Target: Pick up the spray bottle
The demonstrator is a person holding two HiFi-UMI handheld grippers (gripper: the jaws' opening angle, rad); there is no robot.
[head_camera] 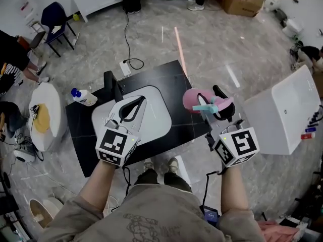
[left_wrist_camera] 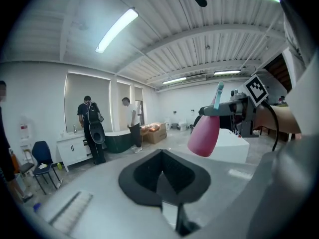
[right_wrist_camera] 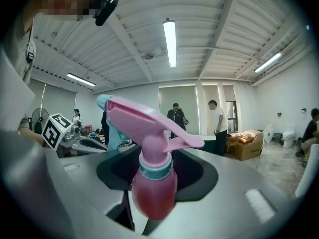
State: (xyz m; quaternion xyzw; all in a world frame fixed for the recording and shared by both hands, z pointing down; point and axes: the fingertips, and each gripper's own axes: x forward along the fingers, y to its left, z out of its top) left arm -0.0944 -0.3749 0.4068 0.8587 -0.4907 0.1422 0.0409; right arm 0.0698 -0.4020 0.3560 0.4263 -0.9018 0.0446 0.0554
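My right gripper [head_camera: 214,104] is shut on the pink spray bottle [head_camera: 201,100] and holds it in the air above the right end of the black table [head_camera: 174,74]. In the right gripper view the bottle [right_wrist_camera: 152,185] stands between the jaws, its teal collar and pink trigger head pointing up. From the left gripper view the same bottle [left_wrist_camera: 205,133] hangs at the right, off the table. My left gripper [head_camera: 137,104] hovers over the white sheet [head_camera: 156,120] on the table, its jaws shut with nothing between them [left_wrist_camera: 162,176].
A white bottle with a blue cap [head_camera: 83,97] lies at the table's left end. A white tub [head_camera: 287,110] stands to the right, a round white stand [head_camera: 46,116] to the left. A power strip [head_camera: 124,68] and cable lie on the floor behind. People stand far off.
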